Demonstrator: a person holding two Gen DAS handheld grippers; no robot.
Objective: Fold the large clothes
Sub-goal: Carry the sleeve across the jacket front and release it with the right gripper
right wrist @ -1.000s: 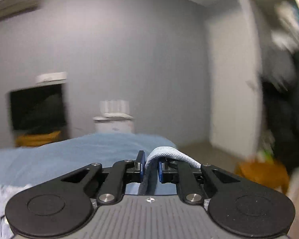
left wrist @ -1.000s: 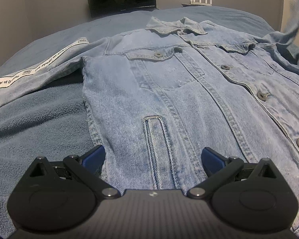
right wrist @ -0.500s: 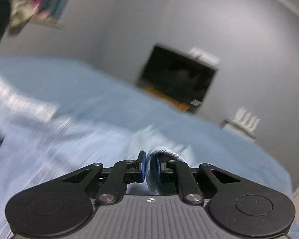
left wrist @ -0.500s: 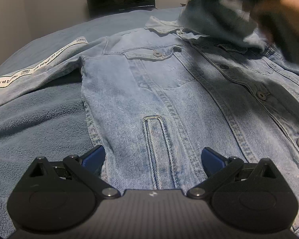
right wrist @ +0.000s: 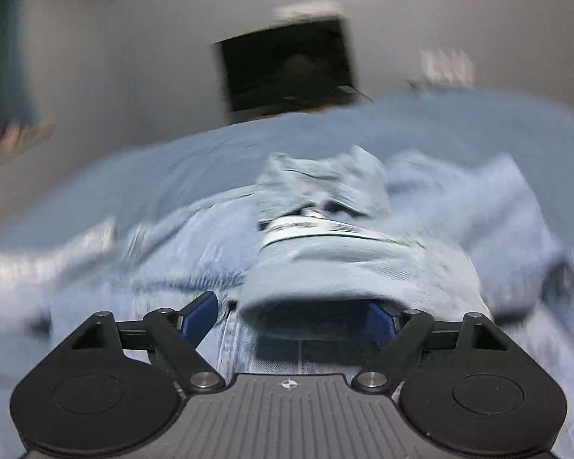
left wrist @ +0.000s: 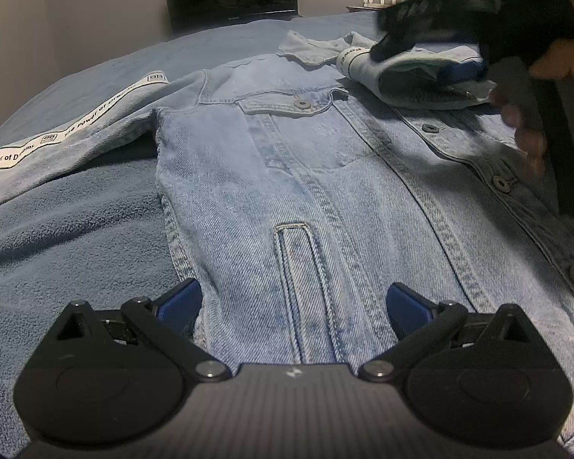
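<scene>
Left wrist view shows the light-blue denim jacket [left wrist: 325,176] spread flat on the blue fleece-covered bed [left wrist: 76,237], left gripper [left wrist: 294,306] apart over its hem. The right gripper [right wrist: 294,317] is opening around the folded-in sleeve cuff [right wrist: 348,275]; let it settle flat across the chest before withdrawing.

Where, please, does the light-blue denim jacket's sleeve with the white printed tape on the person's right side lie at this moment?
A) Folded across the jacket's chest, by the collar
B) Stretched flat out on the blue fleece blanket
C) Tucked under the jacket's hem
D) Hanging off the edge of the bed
A: the right sleeve is laid over the chest of the denim jacket, its cuff between the opening jaws of the right gripper.
</scene>
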